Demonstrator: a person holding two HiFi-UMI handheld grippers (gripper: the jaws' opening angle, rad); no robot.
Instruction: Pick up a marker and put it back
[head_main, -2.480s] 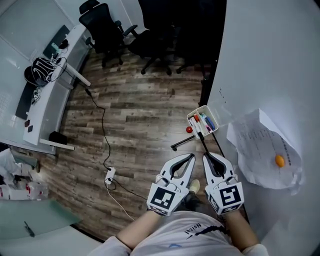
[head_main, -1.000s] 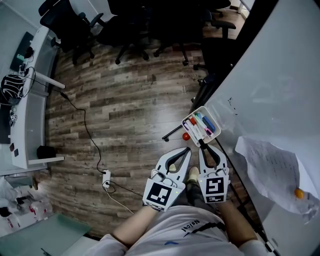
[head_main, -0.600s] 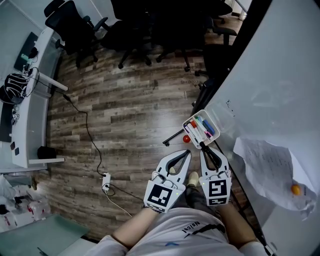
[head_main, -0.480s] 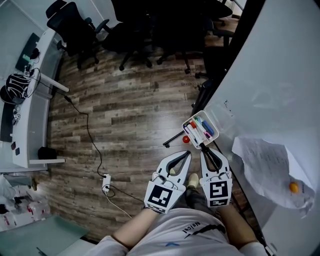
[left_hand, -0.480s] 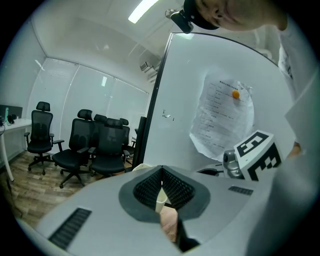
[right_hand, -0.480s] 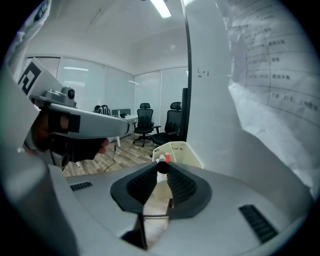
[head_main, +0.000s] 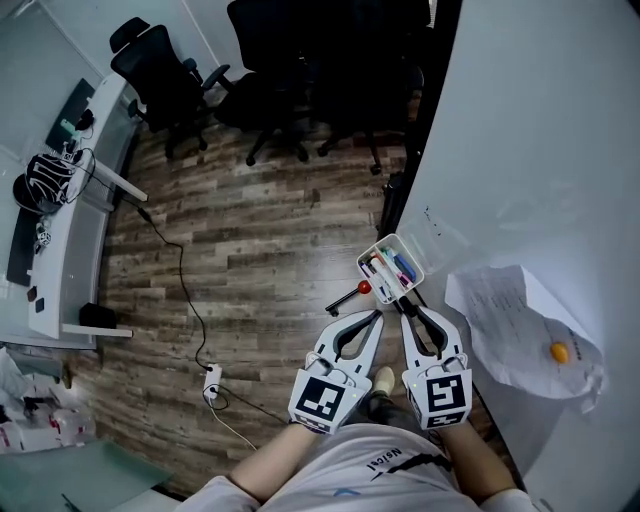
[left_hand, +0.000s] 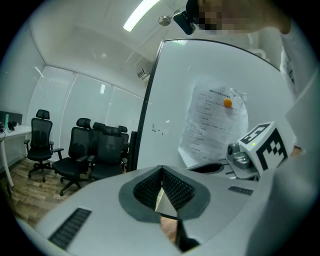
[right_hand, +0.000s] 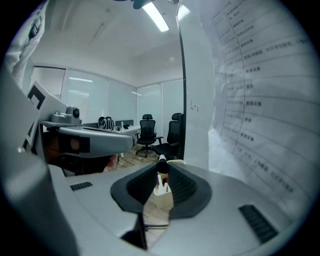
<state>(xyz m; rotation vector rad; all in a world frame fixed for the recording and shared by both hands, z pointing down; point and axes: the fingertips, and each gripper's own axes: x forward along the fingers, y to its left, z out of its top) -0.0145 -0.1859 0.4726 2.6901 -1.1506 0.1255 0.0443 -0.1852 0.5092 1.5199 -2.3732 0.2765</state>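
The right gripper (head_main: 404, 306) has its fingers squeezed on a black marker (right_hand: 162, 165) — only the dark end pokes out between the tips. That end sits right by the little white tray (head_main: 376, 248) on the whiteboard (head_main: 520, 140), where colored markers (head_main: 400, 268) lie. The left gripper (head_main: 377, 314) is just beside the right one — its fingers are pressed together at the tips and hold nothing. A sheet of paper (head_main: 505, 320) hangs on the whiteboard near the tray.
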